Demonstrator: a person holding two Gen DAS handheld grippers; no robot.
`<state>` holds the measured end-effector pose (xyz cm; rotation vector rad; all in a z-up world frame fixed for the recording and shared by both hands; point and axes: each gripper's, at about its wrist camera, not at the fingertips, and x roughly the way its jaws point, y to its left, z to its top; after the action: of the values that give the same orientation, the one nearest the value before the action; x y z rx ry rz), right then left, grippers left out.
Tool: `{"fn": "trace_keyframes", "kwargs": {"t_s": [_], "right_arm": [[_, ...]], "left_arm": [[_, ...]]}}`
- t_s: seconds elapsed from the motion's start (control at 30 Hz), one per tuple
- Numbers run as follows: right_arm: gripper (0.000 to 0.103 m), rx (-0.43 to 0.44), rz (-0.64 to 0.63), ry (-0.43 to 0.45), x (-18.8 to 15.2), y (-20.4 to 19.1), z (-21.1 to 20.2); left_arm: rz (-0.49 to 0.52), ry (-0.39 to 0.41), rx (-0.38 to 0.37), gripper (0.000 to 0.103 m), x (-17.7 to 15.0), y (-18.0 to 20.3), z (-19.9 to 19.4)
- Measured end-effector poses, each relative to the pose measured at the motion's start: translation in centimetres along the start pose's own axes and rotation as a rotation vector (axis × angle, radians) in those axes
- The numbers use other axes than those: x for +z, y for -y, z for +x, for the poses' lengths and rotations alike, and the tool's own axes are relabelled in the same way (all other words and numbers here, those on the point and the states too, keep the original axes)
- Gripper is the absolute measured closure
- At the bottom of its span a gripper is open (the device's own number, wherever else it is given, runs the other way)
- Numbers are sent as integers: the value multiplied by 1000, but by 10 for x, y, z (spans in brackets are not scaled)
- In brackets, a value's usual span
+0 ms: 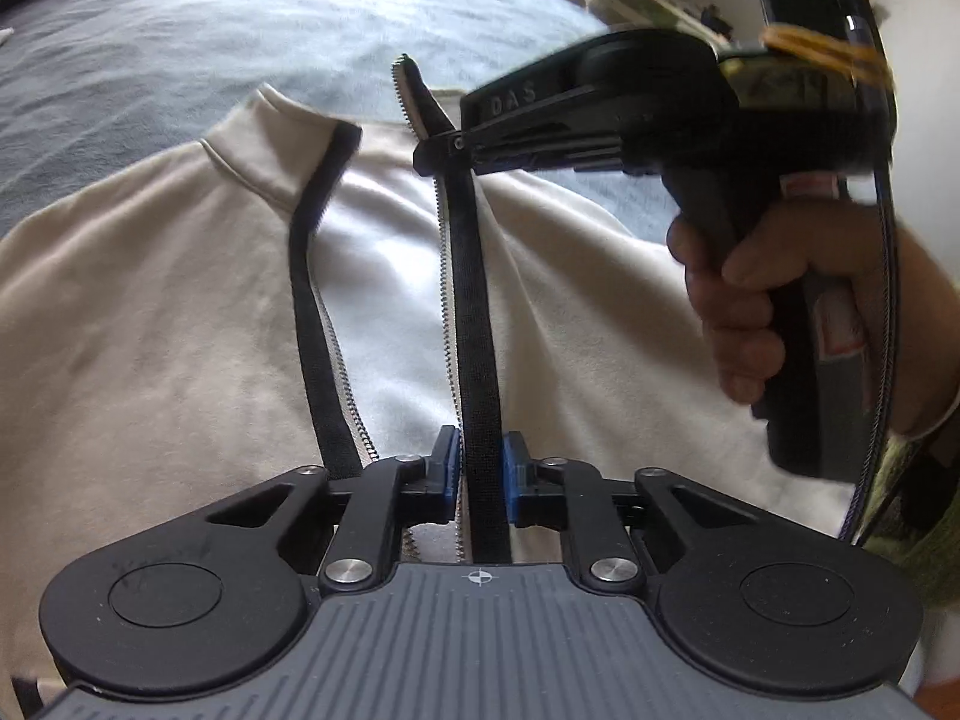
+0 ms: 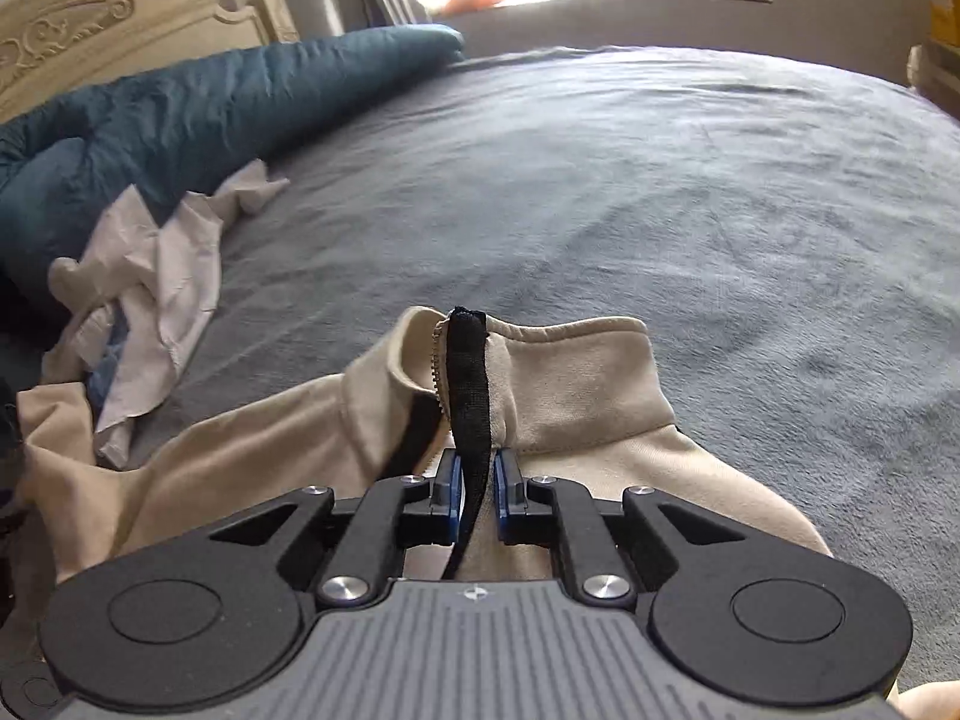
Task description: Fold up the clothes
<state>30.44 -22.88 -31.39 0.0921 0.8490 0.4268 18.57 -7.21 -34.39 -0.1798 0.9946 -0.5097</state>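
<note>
While both grippers pinch the same black strip, here is what could go wrong, from near to far.

Left gripper [image 1: 481,468]: its blue pads sit almost together on the black zipper tape [image 1: 477,324], low down on the cream zip jacket [image 1: 180,312]. It looks like a thin, tight hold. The tape is narrow, so a hard tug could make it slide out.

Zipper teeth [image 1: 447,300]: they run right beside the pads. I think they could snag or scrape if the gripper drags along them.

Right gripper [image 2: 477,480]: its pads are nearly shut too, with the same black tape [image 2: 471,396] between them, just below the collar [image 2: 570,372]. In the left view its tip [image 1: 441,150] bites the tape higher up, well apart from the left one.

Pull between the two: if the hands move apart too fast, the strip goes tight and one end may pop free. If they move unevenly, the front edge could twist and the fold would come out crooked.

Other zip edge [image 1: 318,312]: it lies loose and bent to the side. It might get tucked under by mistake.

Where the jacket is: lying open, front up, on the grey bed cover [image 2: 690,198].

White crumpled cloth [image 2: 162,264]: it is close to the jacket's left side and could get dragged along.

Teal pillow [image 2: 198,102]: far off, so no trouble there.
</note>
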Motion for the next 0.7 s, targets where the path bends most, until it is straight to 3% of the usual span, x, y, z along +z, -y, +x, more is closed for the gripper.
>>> {"fn": "trace_keyframes", "kwargs": {"t_s": [0.17,0.3,0.4,0.5,0.57,0.7], "right_arm": [[90,6,-82,-22,-2,-16,19],[88,6,-95,-77,-9,-18,45],[79,30,-52,-106,-12,-10,59],[65,89,-5,-122,-9,-1,56],[49,119,49,-128,-5,7,47],[48,164,173,-99,0,34,2]], "left_arm": [[-26,14,22,93,0,-8,-4],[-77,-26,40,93,2,-27,10],[-113,-57,31,91,6,-37,20],[-130,-68,23,89,9,-43,24],[-142,-76,12,89,11,-48,24],[-197,-97,-27,85,19,-62,25]]}}
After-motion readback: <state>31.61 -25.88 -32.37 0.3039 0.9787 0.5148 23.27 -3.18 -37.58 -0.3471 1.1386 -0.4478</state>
